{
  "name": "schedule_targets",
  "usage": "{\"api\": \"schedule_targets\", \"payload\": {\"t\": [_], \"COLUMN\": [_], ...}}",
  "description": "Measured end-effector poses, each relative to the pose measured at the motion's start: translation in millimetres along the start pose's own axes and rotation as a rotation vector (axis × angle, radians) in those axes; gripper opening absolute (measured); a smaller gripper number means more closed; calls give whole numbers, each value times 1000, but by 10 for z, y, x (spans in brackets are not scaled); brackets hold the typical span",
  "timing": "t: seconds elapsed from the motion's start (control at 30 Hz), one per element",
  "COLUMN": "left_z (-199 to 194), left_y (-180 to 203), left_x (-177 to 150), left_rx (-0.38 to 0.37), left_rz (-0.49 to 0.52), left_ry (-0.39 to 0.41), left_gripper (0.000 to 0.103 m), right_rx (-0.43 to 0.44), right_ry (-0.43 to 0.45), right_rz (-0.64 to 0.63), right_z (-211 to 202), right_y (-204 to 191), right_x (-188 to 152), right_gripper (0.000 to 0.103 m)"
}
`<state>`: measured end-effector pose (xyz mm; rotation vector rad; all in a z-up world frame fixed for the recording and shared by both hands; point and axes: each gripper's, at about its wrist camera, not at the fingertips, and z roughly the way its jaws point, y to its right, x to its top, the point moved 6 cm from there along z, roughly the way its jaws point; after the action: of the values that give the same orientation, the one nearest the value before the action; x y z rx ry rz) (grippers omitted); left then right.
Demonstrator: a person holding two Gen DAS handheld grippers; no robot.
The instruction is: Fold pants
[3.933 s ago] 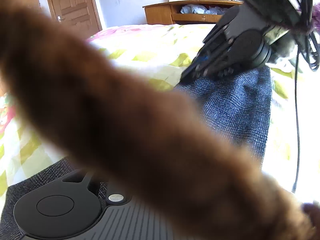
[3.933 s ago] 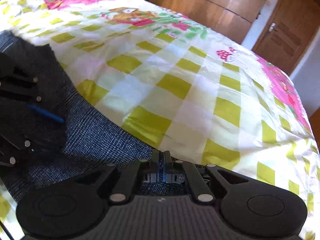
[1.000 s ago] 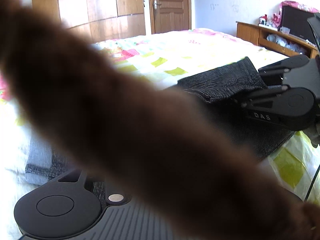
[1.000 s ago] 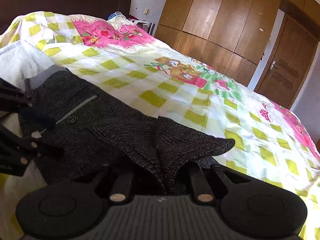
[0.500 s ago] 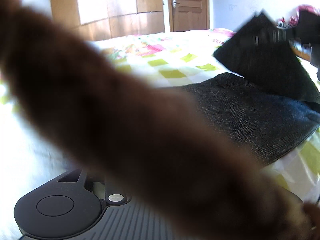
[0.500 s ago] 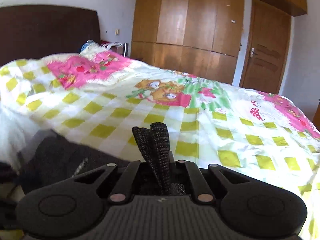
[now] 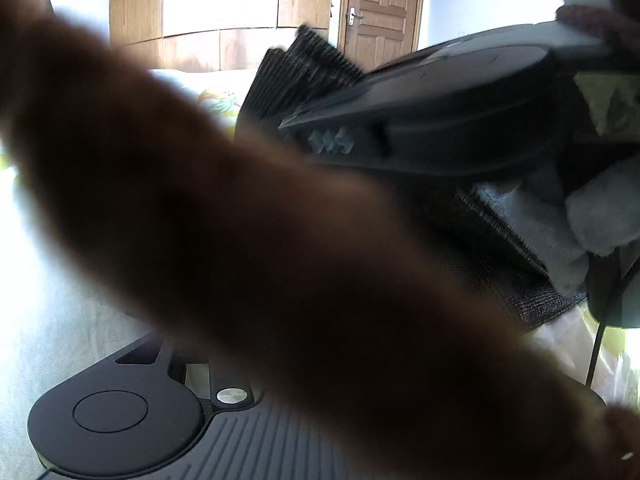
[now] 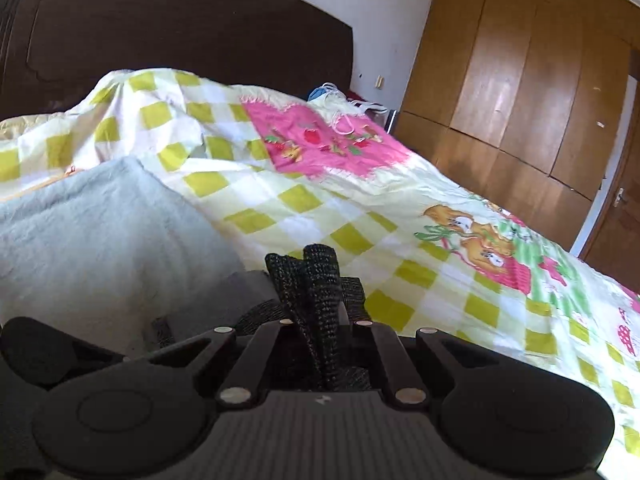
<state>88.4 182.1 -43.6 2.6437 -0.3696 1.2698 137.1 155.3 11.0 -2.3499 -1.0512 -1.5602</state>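
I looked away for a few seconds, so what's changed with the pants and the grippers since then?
The right gripper lifted the pinched end of the pants off the bedspread and carried it toward the headboard, over the grey towel. Its grip stayed shut. The left camera stayed mostly blocked by a blurry brown shape.

- The left wrist camera is looking low across the bed (image 7: 48, 300) toward the wooden door (image 7: 380, 8), with a blurred brown shape (image 7: 280, 260) sitting right against the lens.
- The right wrist camera is facing up the bed toward the dark headboard (image 8: 160, 28) and wardrobe (image 8: 520, 80), hovering close above the quilt (image 8: 400, 220).
- Both are taking in the dark pants (image 7: 300, 72) (image 8: 316, 280), the bed and the wardrobe wall.
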Motion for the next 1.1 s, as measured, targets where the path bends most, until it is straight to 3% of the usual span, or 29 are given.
{"api": "schedule_targets", "payload": {"t": [0.23,0.3,0.37,0.43,0.57,0.73,0.87,0.93,1.1], "left_z": [-242,-226,-172,-152,-156,-194,-247,-290,-460], "left_y": [-145,-205,-206,-164,-209,-220,-208,-188,-146], "left_x": [37,-15,-87,-120,-144,-164,-163,-167,-149], "left_rx": [18,9,0,14,-15,-15,-5,-1,12], "left_rz": [-33,-49,-59,-32,-79,-65,-67,-70,-70], "left_ry": [61,40,20,18,28,41,35,33,25], "left_gripper": [45,45,44,44,44,45,45,45,45], "right_rx": [-72,-67,-28,23,131,196,200,238,360], "right_ry": [70,91,89,56,-40,-33,-28,-33,21], "right_rz": [-40,-87,-110,-151,-182,-146,-141,-131,4], "right_z": [-53,-19,32,134,369,430,426,361,38], "right_y": [61,-68,-211,-380,-515,-532,-560,-556,-406], "right_x": [239,271,272,210,8,-20,-38,-27,100], "right_gripper": [22,22,22,22,22,32,36,41,43]}}
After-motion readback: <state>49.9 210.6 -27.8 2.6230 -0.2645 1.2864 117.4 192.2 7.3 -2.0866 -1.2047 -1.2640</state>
